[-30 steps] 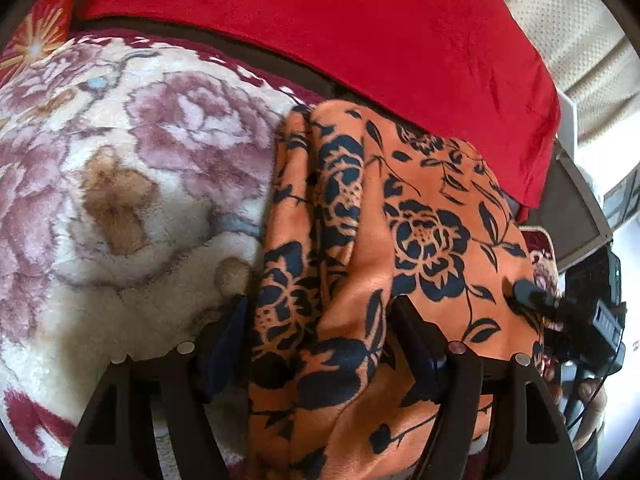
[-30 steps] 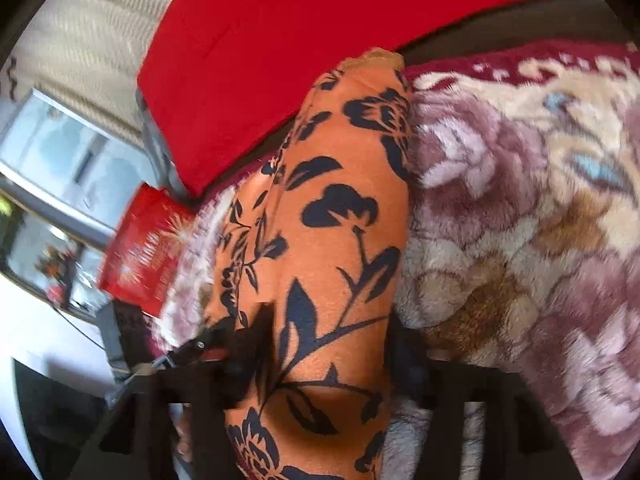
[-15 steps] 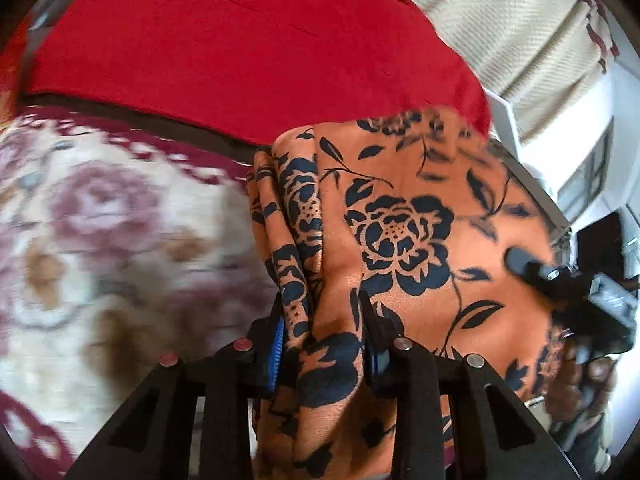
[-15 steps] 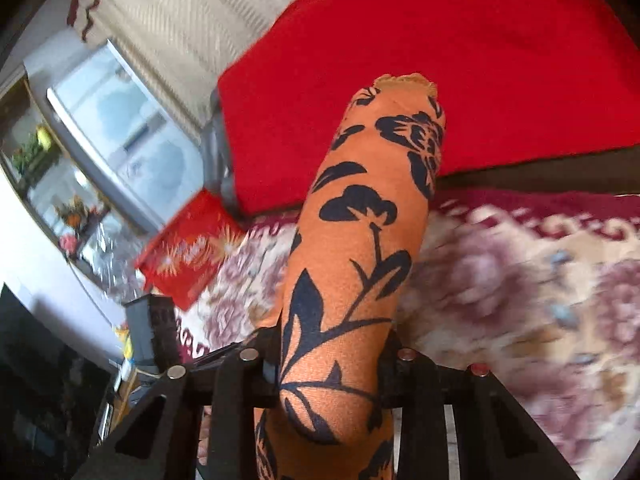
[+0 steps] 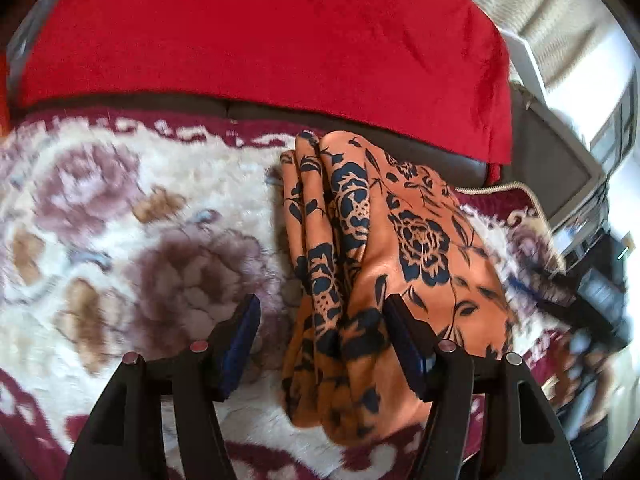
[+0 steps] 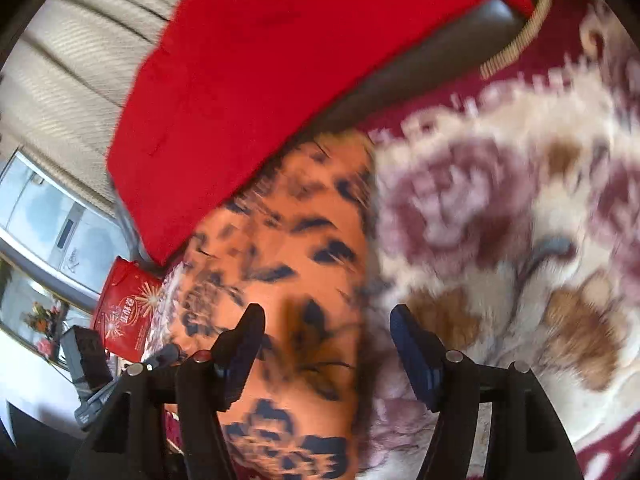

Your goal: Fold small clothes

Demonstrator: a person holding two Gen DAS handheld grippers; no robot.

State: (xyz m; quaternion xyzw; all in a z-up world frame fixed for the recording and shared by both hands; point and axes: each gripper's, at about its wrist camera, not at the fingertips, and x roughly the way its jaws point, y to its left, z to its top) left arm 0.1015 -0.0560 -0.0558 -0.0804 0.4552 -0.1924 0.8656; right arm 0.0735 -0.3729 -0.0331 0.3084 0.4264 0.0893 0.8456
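An orange garment with dark blue flowers (image 5: 400,248) lies folded in a long bundle on the plush floral blanket (image 5: 120,240). My left gripper (image 5: 322,304) hovers over its near end. Its jaws are opening; cloth lies between them, but the pads do not press on it. In the right wrist view, which is blurred, the same garment (image 6: 288,248) runs under my right gripper (image 6: 328,312). Those jaws are opening too, with cloth between and below them, unpinched. The right gripper (image 5: 592,300) also shows at the left wrist view's right edge.
A red cloth (image 5: 260,32) covers the dark sofa back (image 5: 440,148) behind the blanket. A red gift bag (image 6: 128,312) stands beyond the blanket's end, by a window. Pale curtains (image 6: 80,52) hang behind. The blanket's dark red border (image 5: 160,126) marks its far edge.
Half a second ago both grippers were shut on the lifted garment. Both jaws have since spread apart, and the garment lies folded on the blanket. Both views swung sideways.
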